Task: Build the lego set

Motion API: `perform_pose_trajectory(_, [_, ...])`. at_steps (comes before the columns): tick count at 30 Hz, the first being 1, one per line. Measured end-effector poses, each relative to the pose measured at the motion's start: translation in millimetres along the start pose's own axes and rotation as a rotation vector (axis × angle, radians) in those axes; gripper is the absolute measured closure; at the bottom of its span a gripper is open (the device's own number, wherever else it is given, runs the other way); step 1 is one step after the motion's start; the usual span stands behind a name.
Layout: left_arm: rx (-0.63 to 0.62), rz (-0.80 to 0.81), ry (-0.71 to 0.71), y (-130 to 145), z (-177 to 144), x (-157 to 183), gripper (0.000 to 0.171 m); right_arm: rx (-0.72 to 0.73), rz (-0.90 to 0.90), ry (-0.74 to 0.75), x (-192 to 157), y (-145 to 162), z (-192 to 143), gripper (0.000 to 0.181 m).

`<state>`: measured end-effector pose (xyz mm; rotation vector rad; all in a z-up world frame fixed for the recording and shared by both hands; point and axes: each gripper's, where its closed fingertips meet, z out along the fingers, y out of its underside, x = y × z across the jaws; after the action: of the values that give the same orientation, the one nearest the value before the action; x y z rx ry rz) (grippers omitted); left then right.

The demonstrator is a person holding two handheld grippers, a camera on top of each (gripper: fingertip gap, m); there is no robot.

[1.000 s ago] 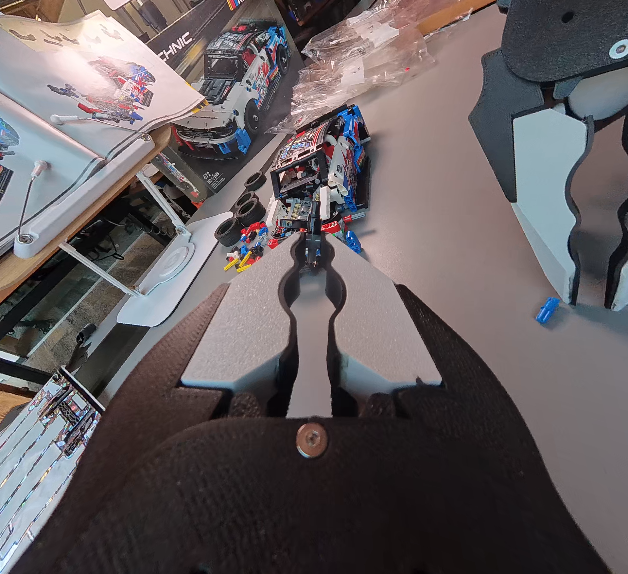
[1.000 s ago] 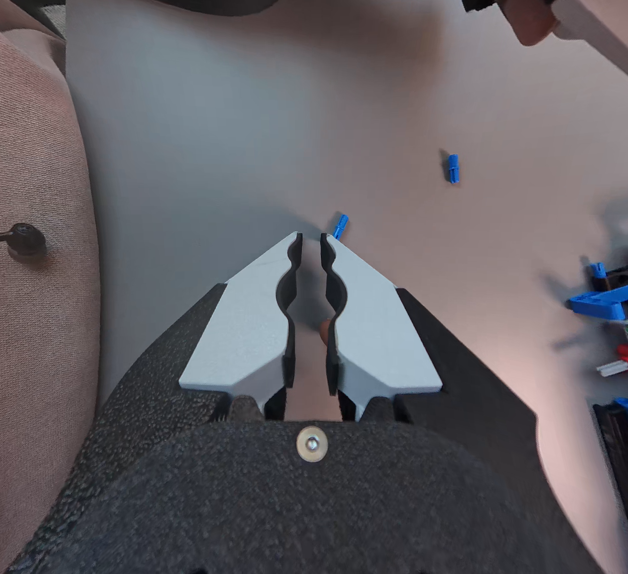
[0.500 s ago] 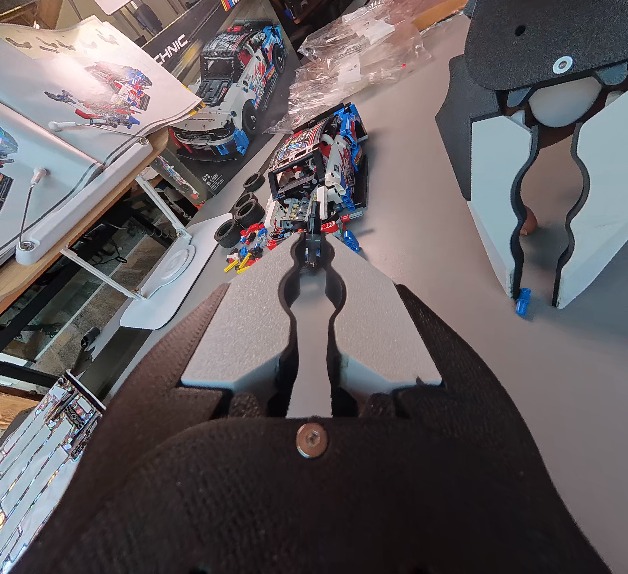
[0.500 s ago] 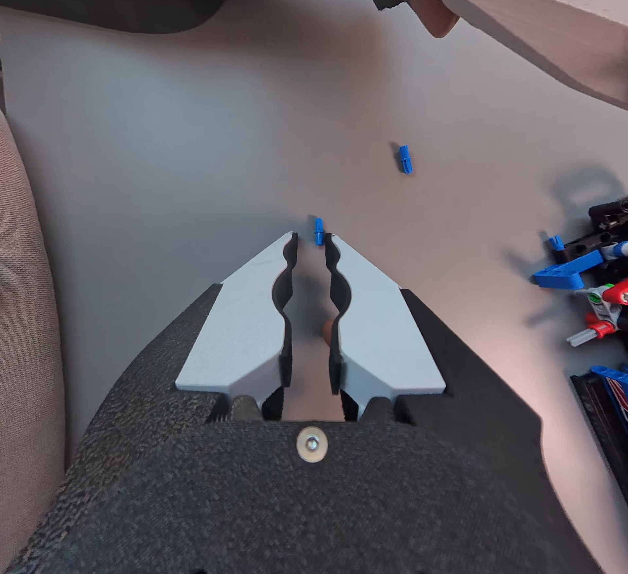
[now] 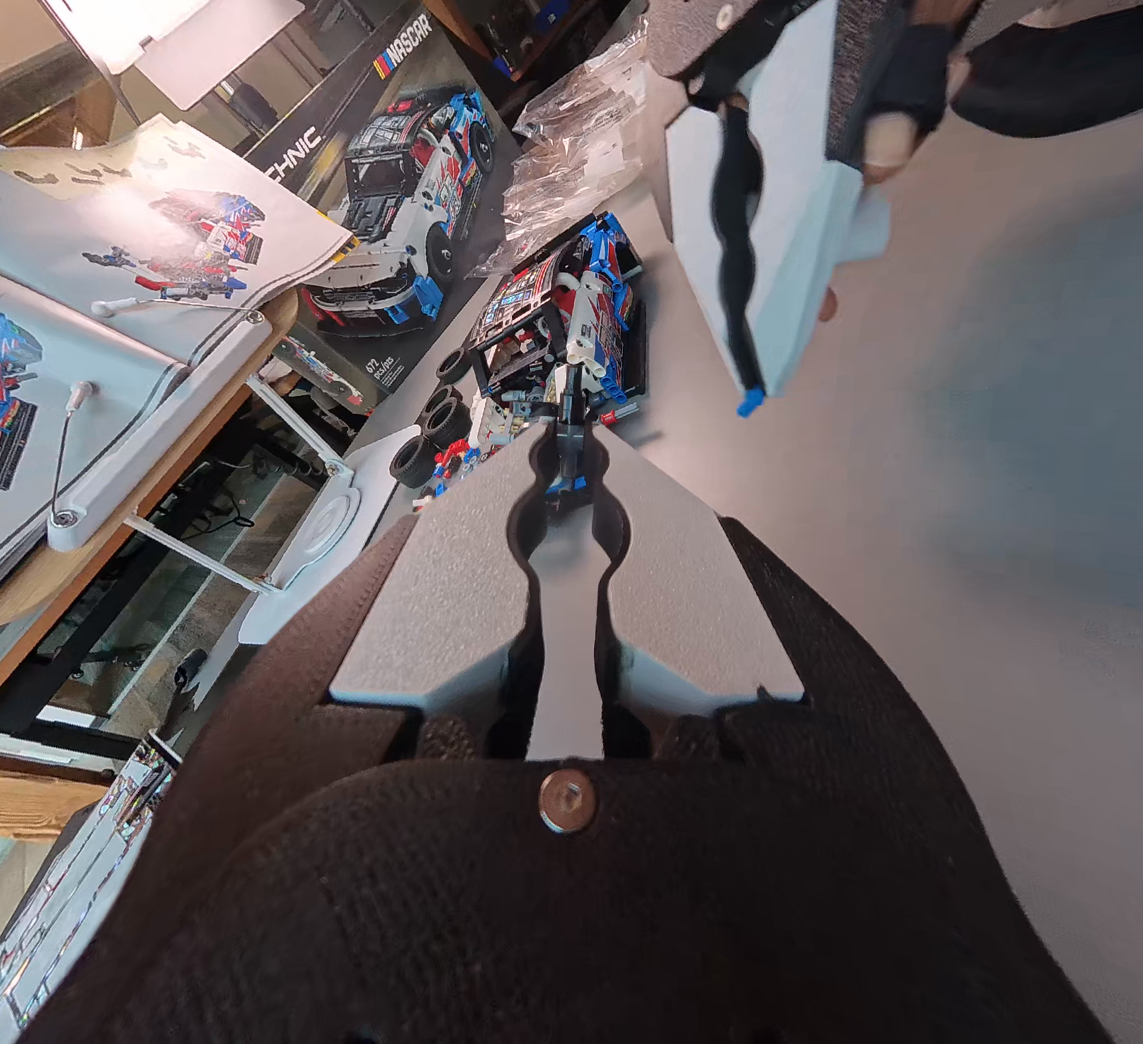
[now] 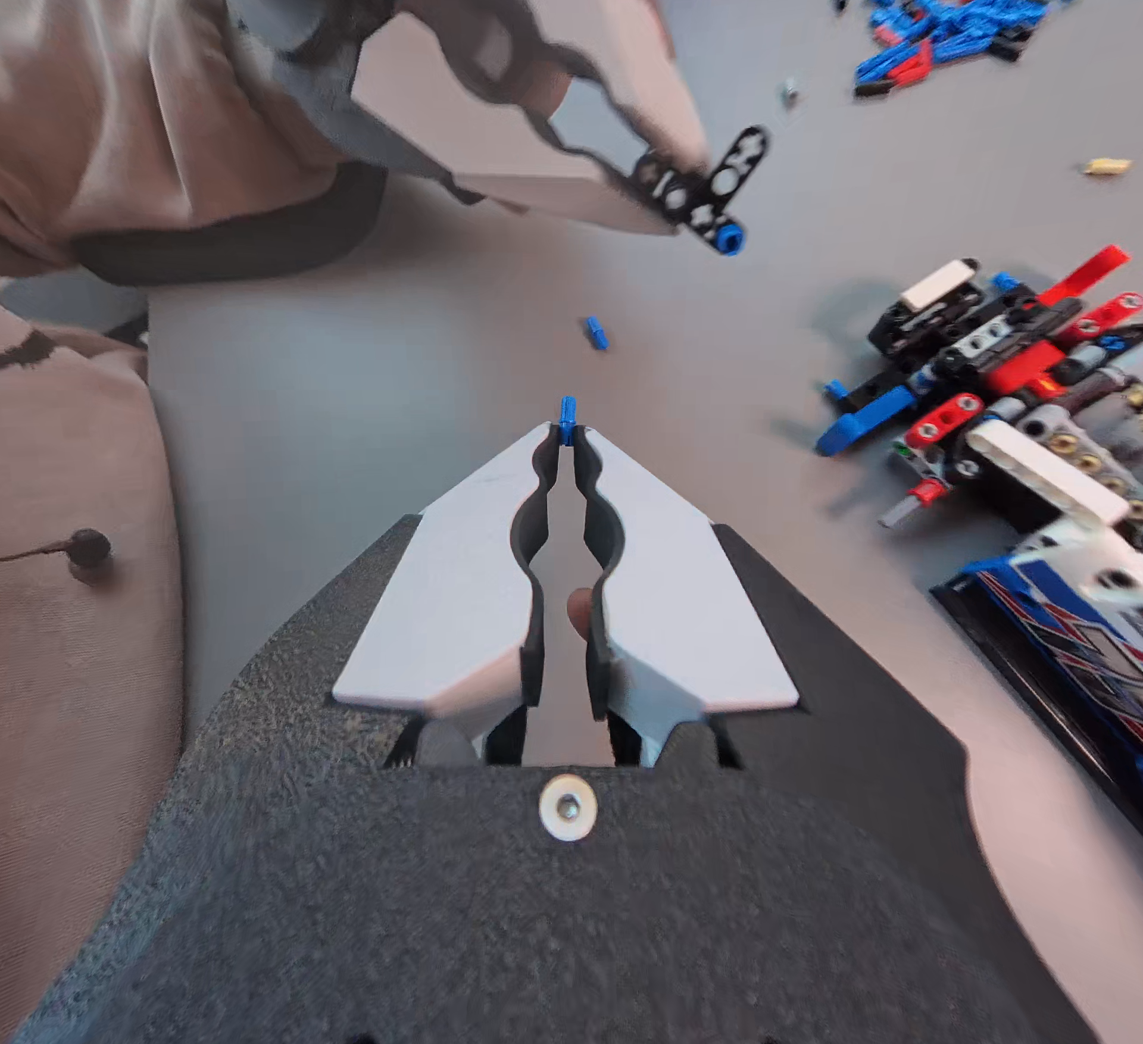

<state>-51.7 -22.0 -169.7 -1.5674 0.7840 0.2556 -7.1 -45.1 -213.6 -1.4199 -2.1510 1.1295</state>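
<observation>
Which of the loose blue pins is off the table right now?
The blue pin pinched in the right gripper tips. The other pin lies flat on the grey table beyond it.

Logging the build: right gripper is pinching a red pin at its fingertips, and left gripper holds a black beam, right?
Not quite: the pin pinched by the right gripper is blue, not red, as the right wrist view shows. The left gripper does hold the black beam.
</observation>
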Motion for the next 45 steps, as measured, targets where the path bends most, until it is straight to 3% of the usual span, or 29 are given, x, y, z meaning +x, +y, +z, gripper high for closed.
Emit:
perform_pose_trajectory(5, [0.039,0.050,0.006,-11,1,7,0.166,0.171,0.109,0.007,21,-25,-36,0.180])
perform_pose_trajectory(9, [0.004,0.218,-0.001,-13,5,18,0.165,0.203,0.142,-0.017,22,-32,-45,0.180])
perform_pose_trajectory(13, [-0.078,0.447,0.026,-5,13,39,0.165,0.177,0.174,-0.048,19,-26,-38,0.180])
perform_pose_trajectory(19, [-0.132,0.590,0.063,5,21,54,0.166,0.105,0.212,-0.069,18,-9,-24,0.180])
perform_pose_trajectory(28, [-0.163,0.662,0.093,11,25,61,0.165,0.034,0.195,-0.040,20,3,-18,0.180])
perform_pose_trajectory(36, [-0.255,0.858,0.143,24,33,79,0.166,-0.131,0.113,0.040,21,28,-11,0.180])
perform_pose_trajectory(45, [-0.217,0.843,0.165,20,34,85,0.165,-0.175,-0.004,0.031,15,35,-9,0.180])
